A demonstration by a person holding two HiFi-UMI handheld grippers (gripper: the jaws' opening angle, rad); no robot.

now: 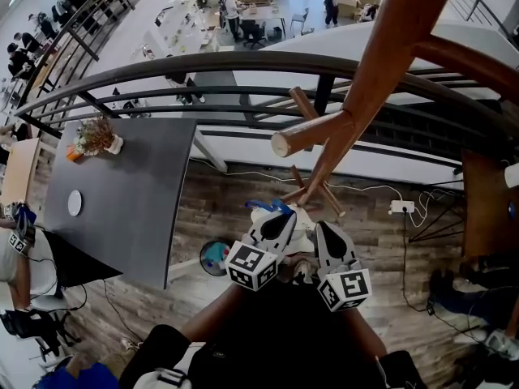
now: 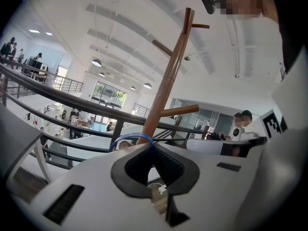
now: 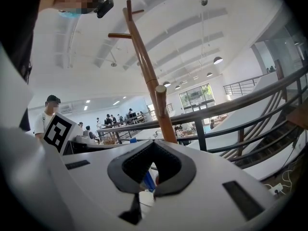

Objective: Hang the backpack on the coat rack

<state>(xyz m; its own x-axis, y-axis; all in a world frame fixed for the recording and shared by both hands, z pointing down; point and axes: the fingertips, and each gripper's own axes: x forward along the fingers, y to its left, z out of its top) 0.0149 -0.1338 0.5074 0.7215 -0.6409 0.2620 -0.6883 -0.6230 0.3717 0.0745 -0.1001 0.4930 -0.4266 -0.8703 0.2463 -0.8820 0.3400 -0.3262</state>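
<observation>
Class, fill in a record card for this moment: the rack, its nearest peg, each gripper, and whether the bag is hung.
rack: wooden coat rack, upright beside a dark railing
nearest peg: peg, bare, higher than both grippers
left gripper: left gripper, shut on a thin blue loop
right gripper: right gripper, jaws together on a blue strip
hung: not yet; the blue loop is off the rack

Open-plan office mezzanine: dark railing [image 1: 203, 65] above a hall of desks [image 1: 182, 27] and people [image 1: 332, 2], pendant lamps [image 2: 96, 62] overhead
</observation>
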